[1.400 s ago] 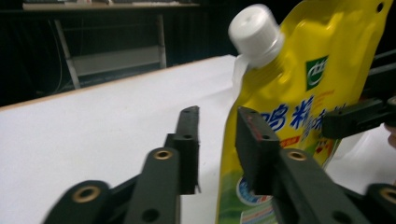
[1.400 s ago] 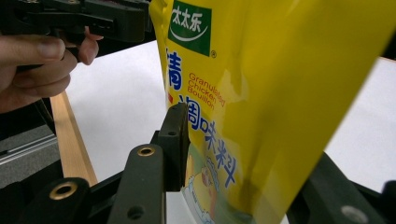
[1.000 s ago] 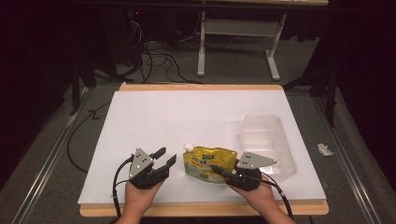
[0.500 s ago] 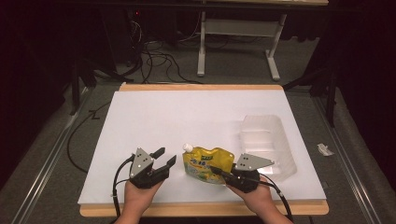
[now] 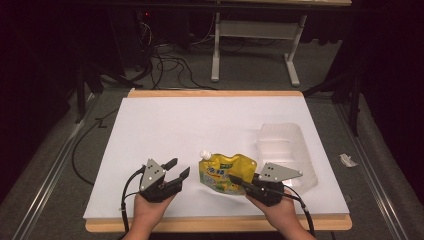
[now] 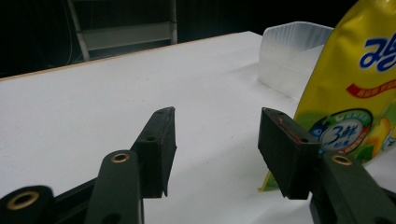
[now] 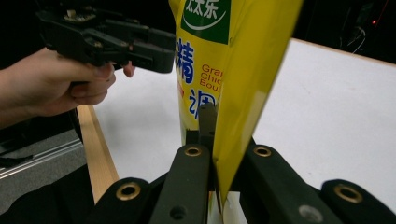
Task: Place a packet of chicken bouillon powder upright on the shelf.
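A yellow spouted pouch [image 5: 226, 173] with a white cap sits near the table's front edge, between my two grippers. My right gripper [image 5: 239, 181] is shut on its lower right edge; in the right gripper view the pouch [image 7: 224, 70] rises pinched between the black jaws. My left gripper [image 5: 178, 169] stands open just left of the pouch, nothing between its fingers. In the left gripper view the jaws are apart [image 6: 217, 142] and the pouch [image 6: 357, 93] stands to the right, close to the right finger [image 6: 287, 154].
A clear plastic tray [image 5: 287, 150] lies on the white table sheet [image 5: 200, 125] behind and right of the pouch, also seen as the tray [image 6: 292, 53]. The wooden table edge [image 5: 210, 224] runs along the front. Cables and a desk frame lie on the floor beyond.
My right gripper has shifted slightly toward the front with the pouch still held. The left gripper has stayed open in about the same place.
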A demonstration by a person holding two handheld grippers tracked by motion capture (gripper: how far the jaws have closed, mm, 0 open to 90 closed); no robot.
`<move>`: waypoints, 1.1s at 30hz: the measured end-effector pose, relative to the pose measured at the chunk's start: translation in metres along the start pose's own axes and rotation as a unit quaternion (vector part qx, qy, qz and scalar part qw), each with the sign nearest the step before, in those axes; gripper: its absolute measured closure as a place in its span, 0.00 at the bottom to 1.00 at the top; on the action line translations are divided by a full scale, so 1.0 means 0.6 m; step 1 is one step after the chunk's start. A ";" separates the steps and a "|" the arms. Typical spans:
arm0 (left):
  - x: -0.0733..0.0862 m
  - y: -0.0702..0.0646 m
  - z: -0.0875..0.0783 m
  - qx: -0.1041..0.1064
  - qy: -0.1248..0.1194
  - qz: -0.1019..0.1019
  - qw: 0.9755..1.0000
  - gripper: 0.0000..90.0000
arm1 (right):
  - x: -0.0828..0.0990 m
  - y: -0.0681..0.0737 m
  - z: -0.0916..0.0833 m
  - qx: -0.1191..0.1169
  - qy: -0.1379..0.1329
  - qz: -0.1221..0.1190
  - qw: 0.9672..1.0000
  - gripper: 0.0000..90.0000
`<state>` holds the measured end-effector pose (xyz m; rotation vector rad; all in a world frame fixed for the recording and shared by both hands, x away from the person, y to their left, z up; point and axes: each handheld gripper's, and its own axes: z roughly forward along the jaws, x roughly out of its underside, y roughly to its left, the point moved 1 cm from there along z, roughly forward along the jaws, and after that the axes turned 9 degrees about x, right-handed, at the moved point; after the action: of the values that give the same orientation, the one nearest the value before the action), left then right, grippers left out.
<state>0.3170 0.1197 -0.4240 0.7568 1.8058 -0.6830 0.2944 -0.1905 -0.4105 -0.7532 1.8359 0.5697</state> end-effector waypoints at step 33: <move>0.001 -0.004 0.006 0.009 0.014 0.010 1.000 0.47 | -0.042 -0.027 -0.078 0.020 -0.055 0.000 0.998 1.00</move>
<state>0.3169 0.1155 -0.4257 0.7988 1.8185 -0.6795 0.2835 -0.2280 -0.3708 -0.6821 1.7406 0.5621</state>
